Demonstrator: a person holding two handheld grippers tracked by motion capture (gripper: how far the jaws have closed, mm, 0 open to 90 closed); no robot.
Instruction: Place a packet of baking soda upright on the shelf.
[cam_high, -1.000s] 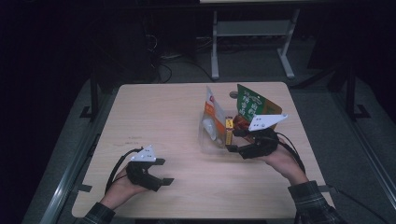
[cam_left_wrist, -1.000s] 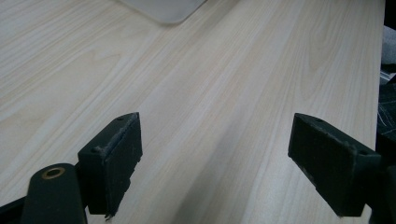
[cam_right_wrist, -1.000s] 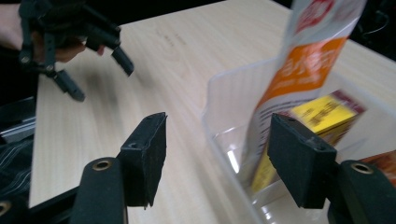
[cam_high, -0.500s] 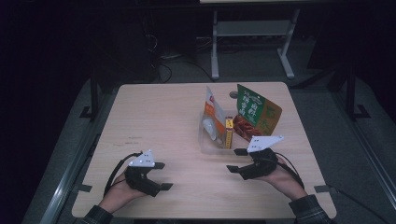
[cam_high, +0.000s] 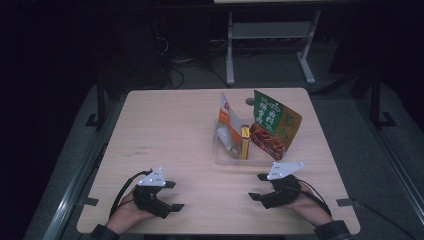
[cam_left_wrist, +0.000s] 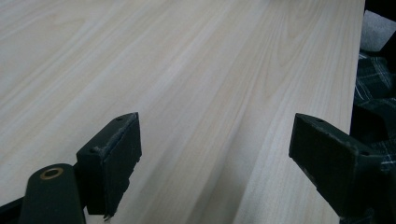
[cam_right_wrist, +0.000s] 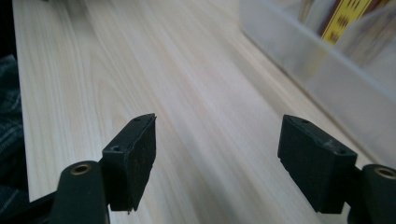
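A clear plastic bin (cam_high: 225, 155) stands right of the table's middle. In it lean a green and red snack bag (cam_high: 272, 127), an orange and white packet (cam_high: 227, 125) and a slim yellow box (cam_high: 245, 142). My right gripper (cam_high: 256, 186) rests near the front edge, just short of the bin. It is open, its jaws have just been opening, and nothing is between them. In the right gripper view my right gripper (cam_right_wrist: 217, 158) spans bare wood, with the bin (cam_right_wrist: 327, 70) at upper right. My left gripper (cam_high: 174, 195) lies open at the front left, and in its own view my left gripper (cam_left_wrist: 215, 158) holds nothing.
The wooden table (cam_high: 170, 130) is bare on its left half and along the front. A metal frame (cam_high: 270, 30) stands on the floor beyond the far edge. A plaid sleeve (cam_left_wrist: 373, 84) shows past the table edge.
My right hand has drawn back from the bin toward the near edge and sunk to the table. The green bag, up at the gripper before, now leans in the bin. The left hand stayed put.
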